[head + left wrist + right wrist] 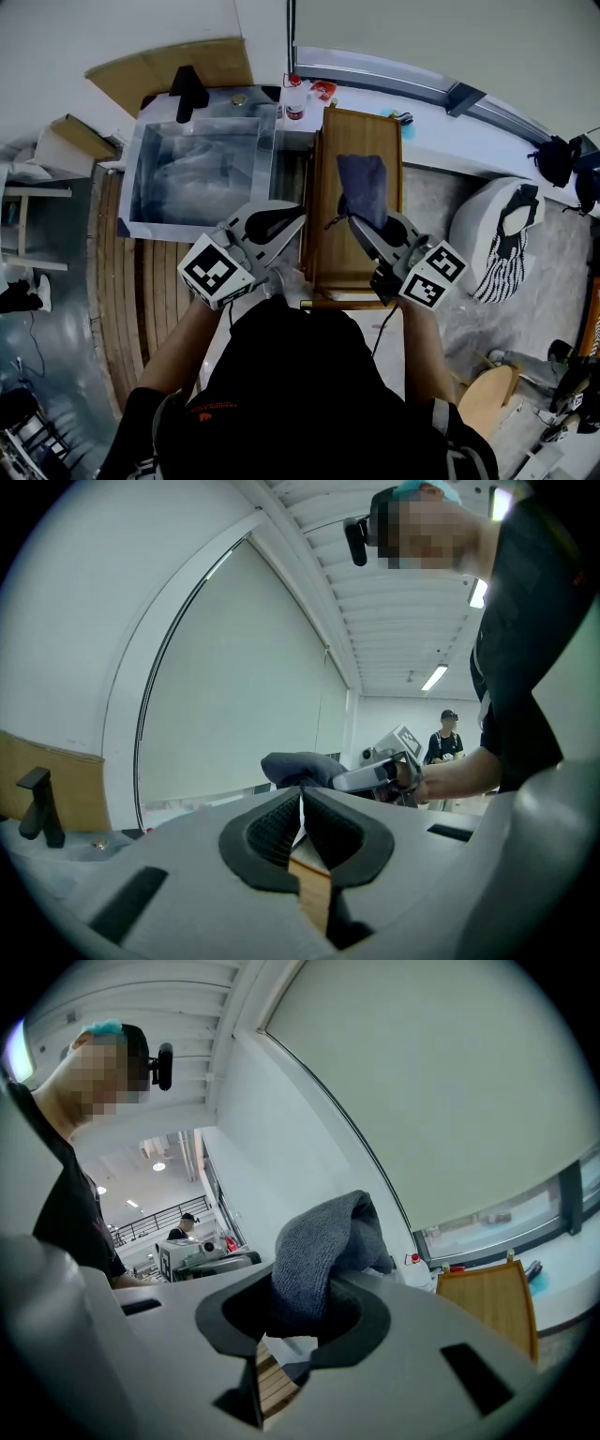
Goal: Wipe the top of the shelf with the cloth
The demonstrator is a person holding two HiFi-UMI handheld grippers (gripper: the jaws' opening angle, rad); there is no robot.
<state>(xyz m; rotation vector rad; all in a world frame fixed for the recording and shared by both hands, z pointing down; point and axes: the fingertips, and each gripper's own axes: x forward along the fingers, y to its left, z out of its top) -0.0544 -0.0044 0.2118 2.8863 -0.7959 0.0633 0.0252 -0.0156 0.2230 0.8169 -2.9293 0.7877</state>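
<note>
The wooden shelf top (357, 136) lies lengthwise in the middle of the head view. A dark blue-grey cloth (363, 186) hangs bunched over its middle, and my right gripper (350, 215) is shut on it. In the right gripper view the cloth (323, 1252) bulges up out of the closed jaws of the right gripper (307, 1309), with the shelf top (489, 1302) beyond at the right. My left gripper (299, 213) is shut and empty at the shelf's left edge. In its own view the left gripper (300, 804) points toward the cloth (300, 765) and the right gripper (377, 776).
A shiny metal basin (148, 161) with a black tap (187, 90) stands left of the shelf. Bottles (295, 97) sit at the back by the window sill. A white seat (473, 234) and a round wooden stool (487, 398) are at the right. Wooden slats (141, 281) run along the left.
</note>
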